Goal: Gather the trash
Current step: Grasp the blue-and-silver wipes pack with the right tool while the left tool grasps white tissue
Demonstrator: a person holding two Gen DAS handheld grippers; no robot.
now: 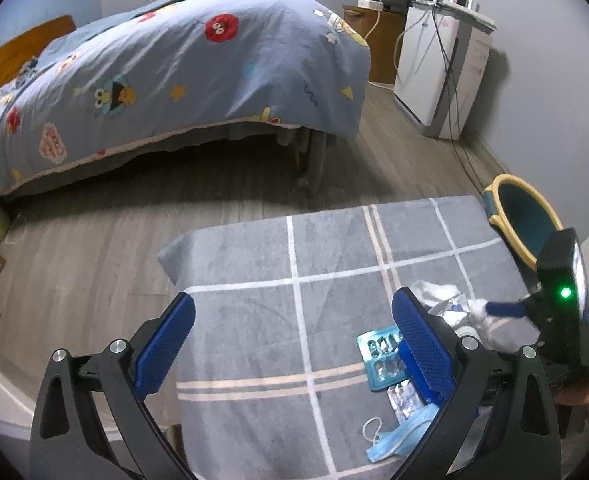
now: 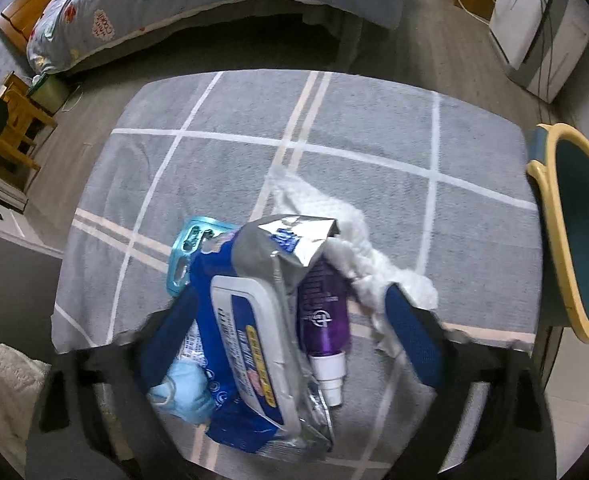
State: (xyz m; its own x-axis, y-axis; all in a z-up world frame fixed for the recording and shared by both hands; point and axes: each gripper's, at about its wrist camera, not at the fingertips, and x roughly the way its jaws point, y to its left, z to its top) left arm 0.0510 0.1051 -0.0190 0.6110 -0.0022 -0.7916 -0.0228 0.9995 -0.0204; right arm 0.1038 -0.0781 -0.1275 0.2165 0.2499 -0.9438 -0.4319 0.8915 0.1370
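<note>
step: grab first trash item | right gripper spread, straddling wet-wipes pack and purple spray bottle mid-surface | left gripper spread, empty | advice: centre on the pack alone, close, carry to bin at 3 o'clock

Grey wood-look floor, bed under cartoon duvet, white appliance, perhaps an air purifier.

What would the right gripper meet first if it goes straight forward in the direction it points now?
Most likely the blue wet-wipes pack, which lies between the open fingers of the right gripper, with the purple spray bottle beside it. Depth is unclear, so contact cannot be confirmed.
</note>
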